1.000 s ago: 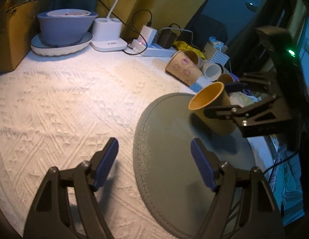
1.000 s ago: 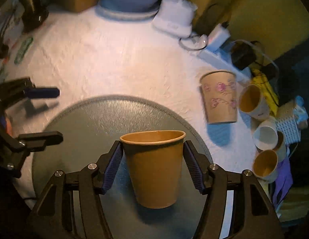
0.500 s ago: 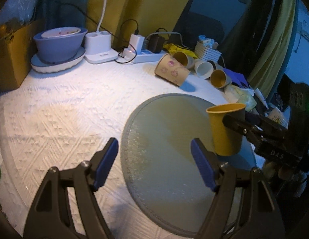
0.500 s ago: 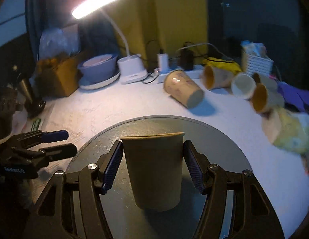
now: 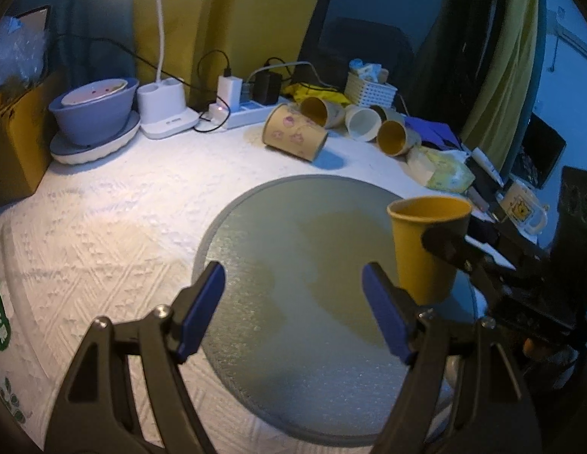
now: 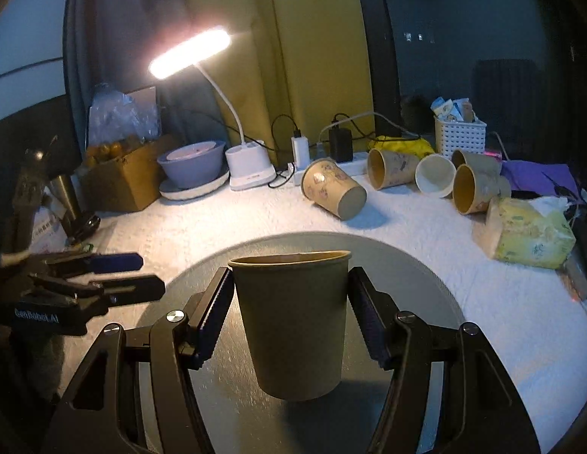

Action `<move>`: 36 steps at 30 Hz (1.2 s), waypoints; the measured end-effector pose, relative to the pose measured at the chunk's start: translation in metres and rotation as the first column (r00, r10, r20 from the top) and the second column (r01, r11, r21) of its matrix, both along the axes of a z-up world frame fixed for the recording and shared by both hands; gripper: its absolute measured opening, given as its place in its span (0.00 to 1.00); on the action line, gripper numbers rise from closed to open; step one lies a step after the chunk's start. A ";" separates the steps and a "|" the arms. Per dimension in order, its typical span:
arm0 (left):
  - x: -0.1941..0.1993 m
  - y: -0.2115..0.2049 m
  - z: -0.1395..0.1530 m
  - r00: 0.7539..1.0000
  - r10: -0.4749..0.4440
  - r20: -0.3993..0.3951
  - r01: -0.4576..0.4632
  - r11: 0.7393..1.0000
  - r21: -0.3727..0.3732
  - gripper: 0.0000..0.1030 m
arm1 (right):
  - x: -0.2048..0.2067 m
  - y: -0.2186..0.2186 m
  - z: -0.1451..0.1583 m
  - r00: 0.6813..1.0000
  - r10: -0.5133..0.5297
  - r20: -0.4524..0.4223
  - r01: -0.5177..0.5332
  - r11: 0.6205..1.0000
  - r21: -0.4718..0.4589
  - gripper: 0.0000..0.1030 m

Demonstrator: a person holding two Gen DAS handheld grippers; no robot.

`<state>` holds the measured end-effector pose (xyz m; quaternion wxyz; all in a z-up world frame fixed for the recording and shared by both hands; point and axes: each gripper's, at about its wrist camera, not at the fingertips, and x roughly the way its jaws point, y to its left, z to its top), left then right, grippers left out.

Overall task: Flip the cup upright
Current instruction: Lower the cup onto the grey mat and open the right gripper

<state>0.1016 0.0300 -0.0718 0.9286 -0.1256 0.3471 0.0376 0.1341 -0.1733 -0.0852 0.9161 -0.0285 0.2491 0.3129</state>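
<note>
Right claw (image 6: pixel 291 321) clamps the upright cup (image 6: pixel 293 325); left claw (image 6: pixel 119 276), fingers apart at frame left, reads "GenRobot.AI".

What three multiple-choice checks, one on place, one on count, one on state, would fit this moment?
1. Where is the brown cup?
A. over the round grey mat
B. in the white basket
C. on the cardboard box

2. How many cups lie on their sides behind the mat?
A. two
B. five
C. eight

3. How is the left gripper?
A. shut on a cup
B. open, holding nothing
C. shut on a cable

Answers: 1 A, the mat spreads under it, between the right gripper fingers. 2 B, five tipped cups near the power strip. 3 B, only mat shows between its fingers.
</note>
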 end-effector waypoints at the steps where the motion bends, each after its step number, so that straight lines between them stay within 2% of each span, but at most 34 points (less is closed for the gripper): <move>1: 0.003 -0.002 -0.001 1.000 -0.002 -0.004 0.002 1.000 0.005 0.74 | -0.003 -0.002 -0.001 1.000 0.010 -0.002 -0.010 1.000 0.006 0.63; 5: 0.015 -0.004 -0.007 1.000 -0.023 -0.017 0.023 1.000 -0.011 0.74 | -0.017 -0.007 -0.001 0.998 0.058 -0.001 -0.058 0.998 0.012 0.63; 11: 0.029 -0.010 -0.005 0.995 -0.101 0.008 0.102 0.989 -0.106 0.74 | -0.030 -0.010 0.007 0.993 0.118 0.016 -0.118 0.993 -0.007 0.63; 14: 0.037 -0.011 -0.008 0.991 -0.132 -0.008 0.129 0.979 -0.161 0.74 | -0.033 -0.013 0.011 0.990 0.135 0.030 -0.134 0.991 -0.013 0.63; 18: 0.035 -0.008 -0.005 0.988 -0.156 0.016 0.156 0.968 -0.194 0.74 | -0.037 -0.015 0.015 0.986 0.164 0.035 -0.163 0.986 -0.020 0.63; 26: 0.026 -0.004 0.005 0.983 -0.173 0.064 0.182 0.963 -0.199 0.74 | -0.040 -0.007 0.014 0.982 0.183 0.039 -0.180 0.981 -0.079 0.63; 36: 0.021 -0.002 -0.002 0.986 -0.162 0.039 0.166 0.974 -0.153 0.74 | -0.024 -0.004 -0.005 0.994 0.110 0.027 -0.105 0.983 -0.150 0.63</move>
